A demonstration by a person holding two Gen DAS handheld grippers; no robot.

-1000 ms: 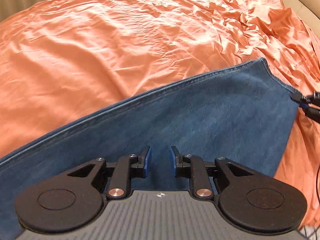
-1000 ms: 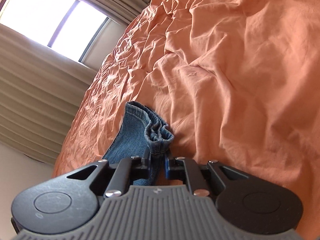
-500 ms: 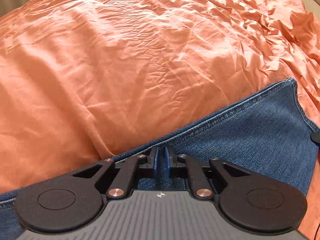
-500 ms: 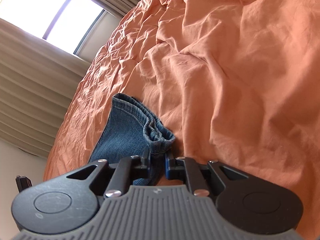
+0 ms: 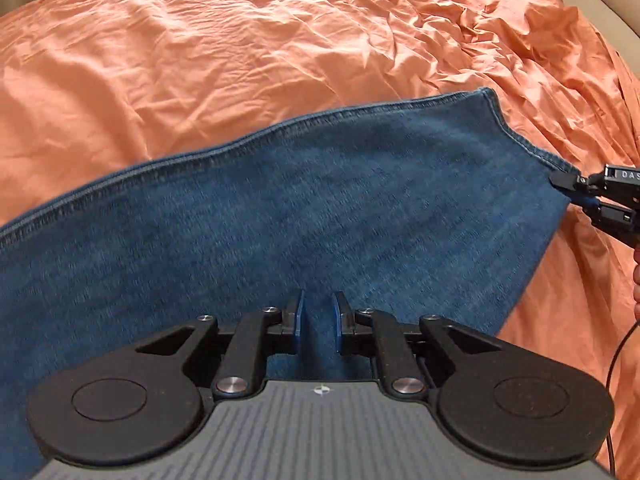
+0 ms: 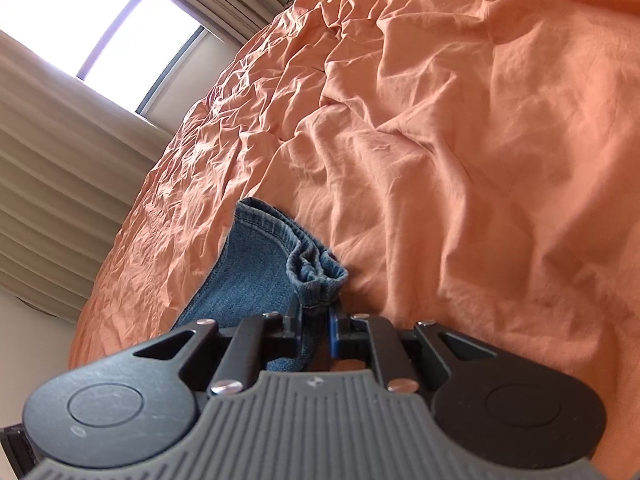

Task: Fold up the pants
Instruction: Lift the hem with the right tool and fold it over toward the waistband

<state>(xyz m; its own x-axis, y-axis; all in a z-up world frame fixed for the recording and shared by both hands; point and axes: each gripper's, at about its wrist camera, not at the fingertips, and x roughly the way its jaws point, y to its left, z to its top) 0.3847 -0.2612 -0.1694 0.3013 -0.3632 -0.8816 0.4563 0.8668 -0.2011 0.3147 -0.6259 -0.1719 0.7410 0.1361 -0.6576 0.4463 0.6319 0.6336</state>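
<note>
The blue denim pants (image 5: pixel 320 220) stretch in a taut, flat panel over the crumpled orange bedsheet (image 5: pixel 240 48), stitched seam running along the top edge. The left gripper (image 5: pixel 319 328) pinches a ridge of denim between its blue pads, and the right gripper (image 6: pixel 314 330) is clamped on the bunched, puckered hem.

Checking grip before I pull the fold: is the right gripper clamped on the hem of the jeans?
Yes, the right gripper has its pads closed on the bunched denim hem of the jeans, above the orange bedsheet.
</note>
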